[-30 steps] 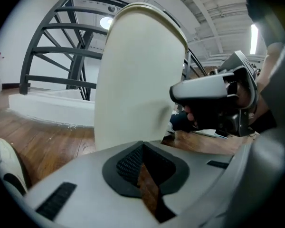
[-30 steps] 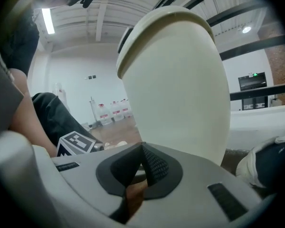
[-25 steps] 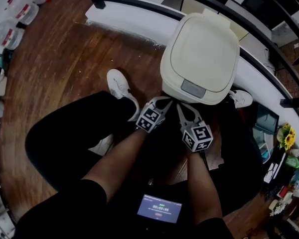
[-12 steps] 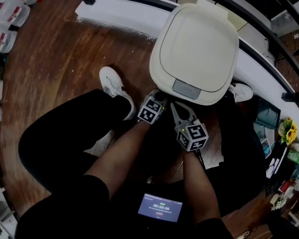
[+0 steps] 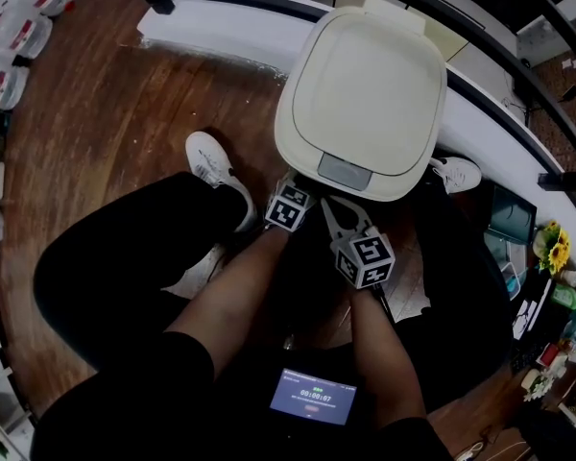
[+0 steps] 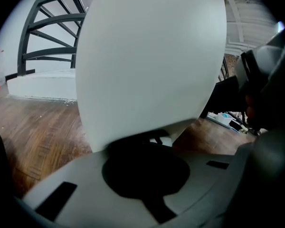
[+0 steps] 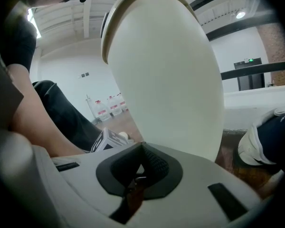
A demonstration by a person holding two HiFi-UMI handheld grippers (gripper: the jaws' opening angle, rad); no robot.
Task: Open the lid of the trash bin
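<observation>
One cream trash bin [image 5: 365, 84] stands on the wood floor [image 5: 106, 113], right in front of the person's knees and backed against a white curved ledge [image 5: 221, 32]. Its lid [image 5: 360, 65] sits flat on the body, closed. The grey latch tab [image 5: 345, 171] is at the lid's near edge, facing the grippers.

Left gripper [image 5: 288, 188]: nose is tucked under the bin's near-left rim, marker cube just behind it. In the left gripper view the bin wall [image 6: 147, 56] fills the frame directly over the left gripper [image 6: 149, 148]. The jaw recess is in shadow, so I can't tell whether the fingers are apart or together.

Right gripper [image 5: 331, 207]: tip is just below the latch tab, close to the bin front, and contact isn't clear. In the right gripper view the right gripper [image 7: 141, 152] has its fingers closed together into a point with nothing between them. The bin [image 7: 166, 75] looms just ahead, and the left gripper's cube shows beside it at lower left.

Around this:
- white shoe [image 5: 211, 166] left of the bin, second white shoe [image 5: 456, 173] at its right
- small screen [image 5: 312, 397] showing a timer, at the person's lap
- bottles [image 5: 19, 36] on the floor, far left
- yellow flowers [image 5: 555, 243] at the right edge
</observation>
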